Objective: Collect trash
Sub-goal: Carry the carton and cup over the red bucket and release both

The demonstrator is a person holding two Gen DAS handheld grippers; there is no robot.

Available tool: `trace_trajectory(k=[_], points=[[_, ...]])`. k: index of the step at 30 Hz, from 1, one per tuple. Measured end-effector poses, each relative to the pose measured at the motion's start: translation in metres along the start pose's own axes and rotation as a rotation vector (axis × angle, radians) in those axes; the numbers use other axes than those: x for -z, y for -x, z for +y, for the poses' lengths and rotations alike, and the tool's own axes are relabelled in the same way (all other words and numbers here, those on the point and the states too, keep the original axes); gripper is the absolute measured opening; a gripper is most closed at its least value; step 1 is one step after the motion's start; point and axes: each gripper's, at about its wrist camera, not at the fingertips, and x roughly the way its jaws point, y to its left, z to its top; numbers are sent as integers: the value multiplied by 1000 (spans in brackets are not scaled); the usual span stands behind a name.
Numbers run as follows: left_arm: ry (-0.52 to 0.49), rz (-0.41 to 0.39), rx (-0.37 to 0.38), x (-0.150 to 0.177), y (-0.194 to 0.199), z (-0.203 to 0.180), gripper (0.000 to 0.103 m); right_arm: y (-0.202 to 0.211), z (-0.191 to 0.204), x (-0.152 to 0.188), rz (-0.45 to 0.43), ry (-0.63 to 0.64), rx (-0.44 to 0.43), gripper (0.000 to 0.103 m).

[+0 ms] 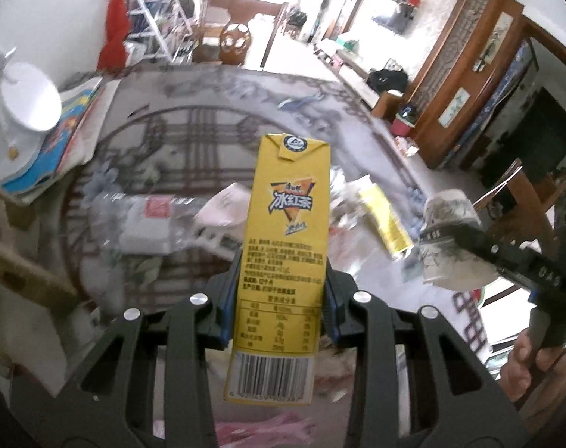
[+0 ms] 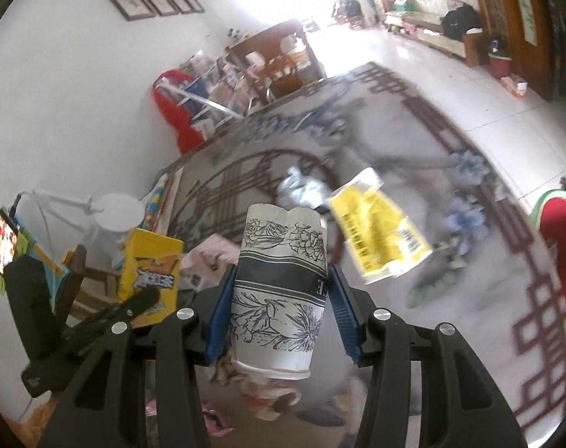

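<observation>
My left gripper (image 1: 281, 291) is shut on a yellow iced-tea carton (image 1: 286, 231) and holds it upright above the patterned tablecloth (image 1: 193, 130). My right gripper (image 2: 279, 298) is shut on a crumpled paper cup (image 2: 279, 283) with black flower print. The cup and the right gripper also show at the right of the left wrist view (image 1: 451, 239). The carton shows at the left of the right wrist view (image 2: 150, 276). A yellow wrapper (image 2: 376, 227), a crushed clear bottle (image 1: 141, 224) and crumpled paper (image 1: 223, 209) lie on the table.
A white desk lamp (image 1: 25, 100) and a stack of colourful books (image 1: 70, 123) stand at the table's left. A silver foil scrap (image 2: 301, 190) lies beyond the cup. Pink trash (image 1: 268, 429) lies below the grippers. Chairs, shelves and wooden cabinets stand beyond the table.
</observation>
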Motion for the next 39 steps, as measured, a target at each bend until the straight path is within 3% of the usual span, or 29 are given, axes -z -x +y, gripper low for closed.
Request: trace_trajectory(k=[9,23,31,39], points=[[-36,-42,38,-19,-12,-73,35,35,-50,-23,-49,13,19,47],[-79,-67,18,-33,-39,-161,35,61,-116,-53,-81,23,18,47],[-118,-45,38,-34,-51,-203,35,80,-150,-55,-107,-26,11,47],[-160,6,108,-29,-75,-248,35,107,-197,-51,-141,-104,76,48]])
